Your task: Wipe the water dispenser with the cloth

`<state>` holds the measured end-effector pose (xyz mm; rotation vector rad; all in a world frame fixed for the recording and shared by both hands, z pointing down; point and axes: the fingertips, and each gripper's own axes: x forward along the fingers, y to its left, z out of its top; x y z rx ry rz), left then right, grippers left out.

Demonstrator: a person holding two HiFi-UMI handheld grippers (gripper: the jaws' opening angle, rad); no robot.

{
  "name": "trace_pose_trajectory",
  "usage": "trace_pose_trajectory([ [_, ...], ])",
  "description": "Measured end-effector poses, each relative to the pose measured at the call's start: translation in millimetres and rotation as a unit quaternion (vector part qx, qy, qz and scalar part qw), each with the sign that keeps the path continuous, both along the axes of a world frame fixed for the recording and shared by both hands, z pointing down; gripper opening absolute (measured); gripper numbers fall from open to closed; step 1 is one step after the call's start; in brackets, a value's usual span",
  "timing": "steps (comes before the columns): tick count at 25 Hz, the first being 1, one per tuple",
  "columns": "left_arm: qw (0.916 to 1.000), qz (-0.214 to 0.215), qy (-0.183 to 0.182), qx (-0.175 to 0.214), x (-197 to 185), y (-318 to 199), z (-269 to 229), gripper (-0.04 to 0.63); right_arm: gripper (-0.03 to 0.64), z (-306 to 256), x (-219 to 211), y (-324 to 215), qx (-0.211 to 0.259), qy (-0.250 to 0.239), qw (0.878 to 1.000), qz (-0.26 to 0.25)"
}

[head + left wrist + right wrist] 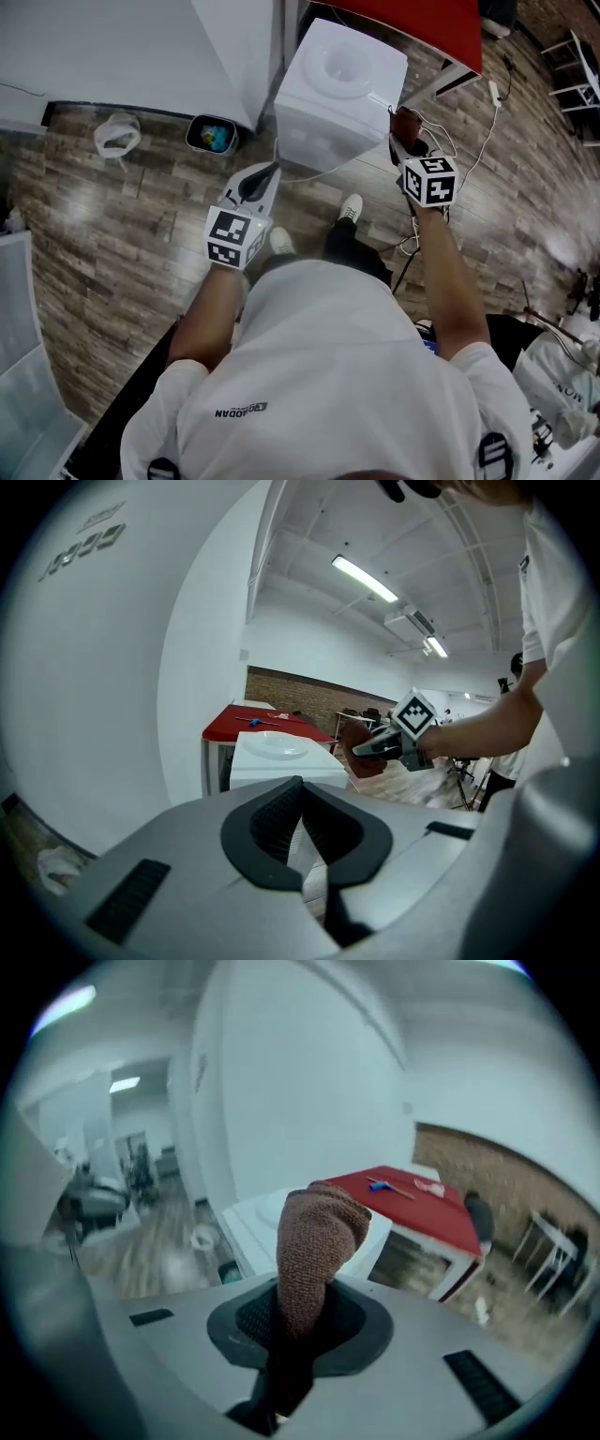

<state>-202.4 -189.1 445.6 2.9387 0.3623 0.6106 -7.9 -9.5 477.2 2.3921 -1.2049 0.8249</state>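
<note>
Your right gripper [298, 1321] has its jaws pinching the brown cloth [319, 1232], and a bunched end of it stands up past the tips. Your left gripper [300, 789] has its jaws pressed together at the tips with nothing between them. It hangs low in front of the water dispenser [342, 89].

The white dispenser stands on the wooden floor [141, 244], just beside the red tabletop [422, 23]. The cloth sits close to the dispenser's upper right corner. From the left gripper view it looks apart from the casing rather than touching it.

You seem to be at the approach, with the wiping not yet begun. The next move calls for bringing the bunched cloth flat against the top or the right side. Then drag it across with steady pressure, so that the fabric and not the jaw tips meets the plastic.
</note>
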Motion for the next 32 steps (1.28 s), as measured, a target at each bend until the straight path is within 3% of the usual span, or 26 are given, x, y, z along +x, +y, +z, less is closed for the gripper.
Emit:
trace_pose_trajectory([
  [2, 1.0000, -0.002, 0.001, -0.003, 0, 0, 1, -0.008, 0.054, -6, -19, -14, -0.098, 0.101, 0.987, -0.071],
  [4, 1.0000, -0.004, 0.001, -0.005, 0, 0, 3, -0.008, 0.054, 1, -39, -32, -0.169, 0.166, 0.962, -0.136],
  [7, 1.0000, -0.007, -0.004, -0.005, 0, 0, 8, -0.008, 0.054, 31, -60, -52, -0.240, 0.203, 0.928, -0.198],
  [9, 0.9999, -0.009, -0.007, -0.006, 0, 1, 10, -0.008, 0.054, 53, -68, -60, -0.266, 0.205, 0.916, -0.221],
  [19, 0.9992, -0.022, -0.028, -0.015, -10, 5, 28, -0.008, 0.054, 138, -83, -76, -0.318, 0.165, 0.889, -0.286],
  [28, 0.9978, -0.039, -0.048, -0.023, -9, -2, 44, -0.008, 0.054, 217, -94, -90, -0.339, 0.113, 0.877, -0.320],
  [32, 0.9958, -0.056, -0.054, -0.048, -10, -6, 48, -0.008, 0.054, 258, -95, -92, -0.356, 0.091, 0.870, -0.329],
])
